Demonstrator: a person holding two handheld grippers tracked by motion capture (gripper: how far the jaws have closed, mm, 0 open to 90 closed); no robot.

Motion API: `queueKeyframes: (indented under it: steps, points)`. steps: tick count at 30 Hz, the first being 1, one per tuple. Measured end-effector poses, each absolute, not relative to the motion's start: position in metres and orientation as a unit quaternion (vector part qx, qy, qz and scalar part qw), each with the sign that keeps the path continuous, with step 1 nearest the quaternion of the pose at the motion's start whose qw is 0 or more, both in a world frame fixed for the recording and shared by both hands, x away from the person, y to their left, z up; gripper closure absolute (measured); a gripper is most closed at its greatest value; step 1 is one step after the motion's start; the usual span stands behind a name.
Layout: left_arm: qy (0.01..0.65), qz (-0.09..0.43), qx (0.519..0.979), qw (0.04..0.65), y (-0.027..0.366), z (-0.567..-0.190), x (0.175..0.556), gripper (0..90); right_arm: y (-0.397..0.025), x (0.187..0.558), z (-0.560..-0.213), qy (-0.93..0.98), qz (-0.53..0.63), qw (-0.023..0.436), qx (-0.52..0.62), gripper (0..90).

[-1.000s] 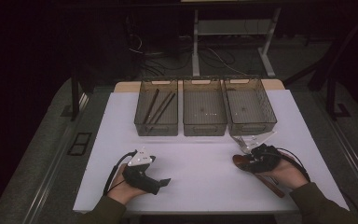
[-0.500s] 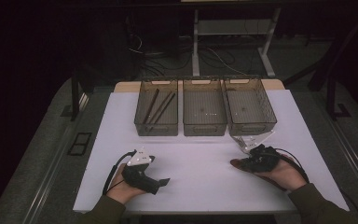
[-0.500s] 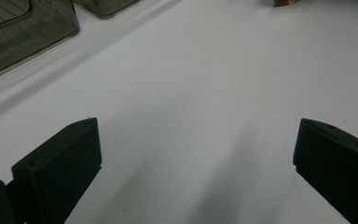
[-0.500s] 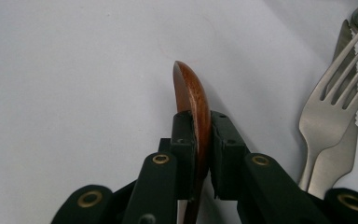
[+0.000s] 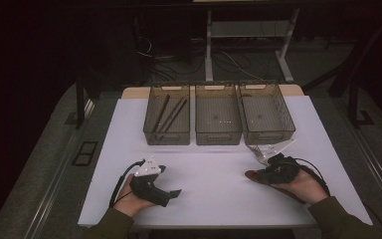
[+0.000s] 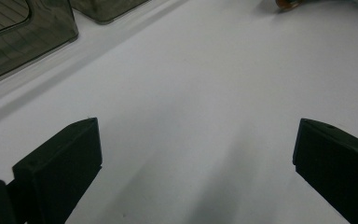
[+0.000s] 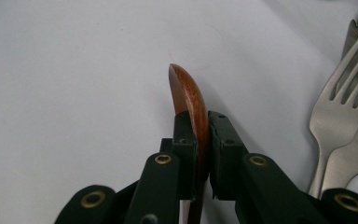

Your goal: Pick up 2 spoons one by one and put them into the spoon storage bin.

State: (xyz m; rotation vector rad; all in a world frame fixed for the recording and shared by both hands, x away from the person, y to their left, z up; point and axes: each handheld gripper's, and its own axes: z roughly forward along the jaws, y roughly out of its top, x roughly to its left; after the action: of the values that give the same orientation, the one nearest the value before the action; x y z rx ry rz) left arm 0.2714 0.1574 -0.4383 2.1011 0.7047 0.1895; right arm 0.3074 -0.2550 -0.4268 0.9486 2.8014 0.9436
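wooden spoon (image 7: 189,100) sits clamped between the jaws of the right gripper (image 7: 201,140), which are closed tight on it just behind the bowl. in the right gripper view the spoon stands on edge, its long axis running straight away from the camera along the jaws, with the reddish-brown bowl tip pointing forward and curving a little to the left above the white table (image 7: 65,70). just beside it on the right lie a metal fork (image 7: 338,105), tines pointing away, and a knife (image 7: 354,154) partly under the fork.

in the high view the right gripper (image 5: 258,175) is held in the person's right hand (image 5: 303,186) near the front right of the table (image 5: 214,199), and the spoon's tip (image 5: 251,175) points left toward the table's middle. the left gripper (image 5: 171,191) rests low in the left hand (image 5: 129,199) at the front left, well apart from the spoon; in the left gripper view its jaws stand wide apart with nothing between them.

farther back, three smoky clear bins stand side by side: the left bin (image 5: 166,137) holds dark chopsticks (image 5: 171,114), the middle bin (image 5: 218,137) and the right bin (image 5: 268,135) stand beside it.
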Motion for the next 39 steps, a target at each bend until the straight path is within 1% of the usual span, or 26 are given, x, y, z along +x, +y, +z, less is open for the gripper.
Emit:
queueKeyframes:
  steps: [19,27,33,39]
  points:
    - [0.267,0.077,0.846,0.455,0.160,-0.440,0.278,0.2,-0.260,0.309,-0.410,0.876,0.349,0.018,0.332,81.5]
    - [0.267,0.078,0.836,0.472,0.161,-0.440,0.282,0.1,-0.258,0.317,-0.397,0.865,0.371,0.025,0.336,81.5]
    - [0.281,0.074,0.829,0.478,0.162,-0.438,0.282,0.0,-0.254,0.323,-0.389,0.859,0.381,0.033,0.339,81.5]
    - [0.279,0.076,0.830,0.477,0.161,-0.437,0.280,0.0,-0.254,0.329,-0.383,0.852,0.394,0.036,0.342,81.5]
